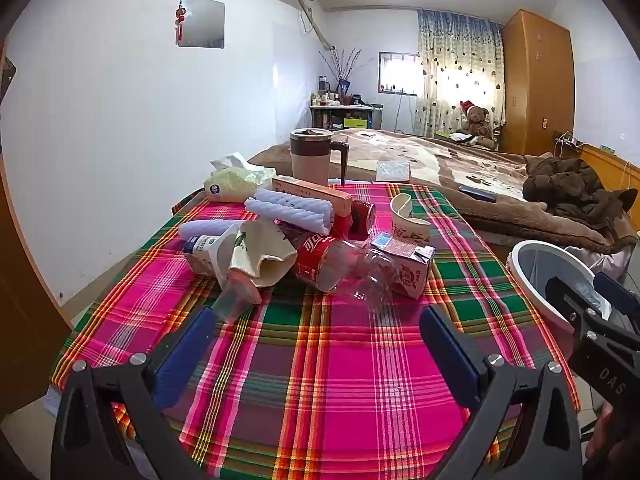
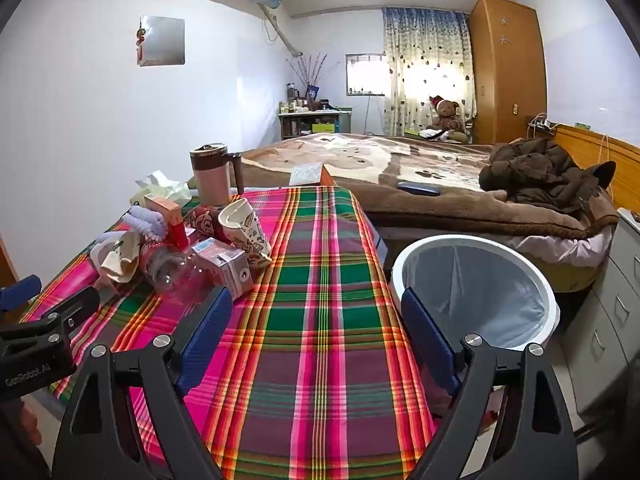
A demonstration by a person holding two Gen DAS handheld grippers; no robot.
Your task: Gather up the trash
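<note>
A heap of trash lies mid-table on the plaid cloth (image 1: 320, 360): a crushed cola bottle (image 1: 332, 260), a pink drink carton (image 1: 404, 260), crumpled paper cups (image 1: 260, 252), a torn paper cup (image 1: 408, 216) and a red can (image 1: 362, 216). My left gripper (image 1: 316, 320) is open and empty, just short of the heap. My right gripper (image 2: 316, 308) is open and empty over the cloth (image 2: 320, 320), with the carton (image 2: 224, 264) by its left finger. A white lined trash bin (image 2: 476, 292) stands right of the table and shows in the left wrist view (image 1: 532, 264).
A lidded mug (image 1: 314, 158), a tissue pack (image 1: 236, 180), an orange box (image 1: 312, 194) and rolled white cloths (image 1: 288, 208) sit behind the heap. A bed (image 2: 400, 168) with brown clothes lies beyond the table. Drawers (image 2: 616, 304) stand at the far right.
</note>
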